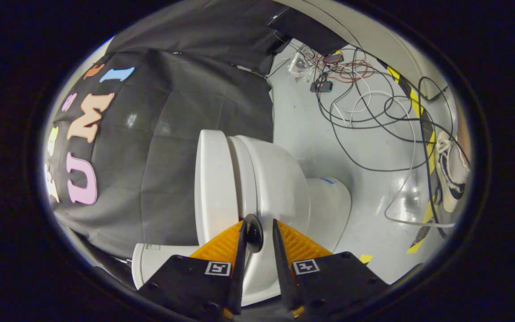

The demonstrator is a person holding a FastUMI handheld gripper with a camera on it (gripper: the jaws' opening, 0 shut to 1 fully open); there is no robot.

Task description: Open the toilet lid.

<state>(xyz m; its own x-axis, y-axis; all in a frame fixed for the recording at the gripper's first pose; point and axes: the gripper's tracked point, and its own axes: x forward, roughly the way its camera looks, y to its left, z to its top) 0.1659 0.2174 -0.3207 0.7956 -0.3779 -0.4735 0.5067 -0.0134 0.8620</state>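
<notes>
I have the hand-held gripper point(257, 235) with fingers slightly apart, nothing clamped, just at the toilet point(280, 183), whose lid point(212, 179) looks already raised toward the tank point(159, 261), so next probably just backing away.

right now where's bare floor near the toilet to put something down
Bare grey floor lies between the toilet and the cable tangle, and beside the toilet's base. Toward the shoe and striped tape, it is crowded. The gripper has its jaws slightly apart before the toilet.
</notes>
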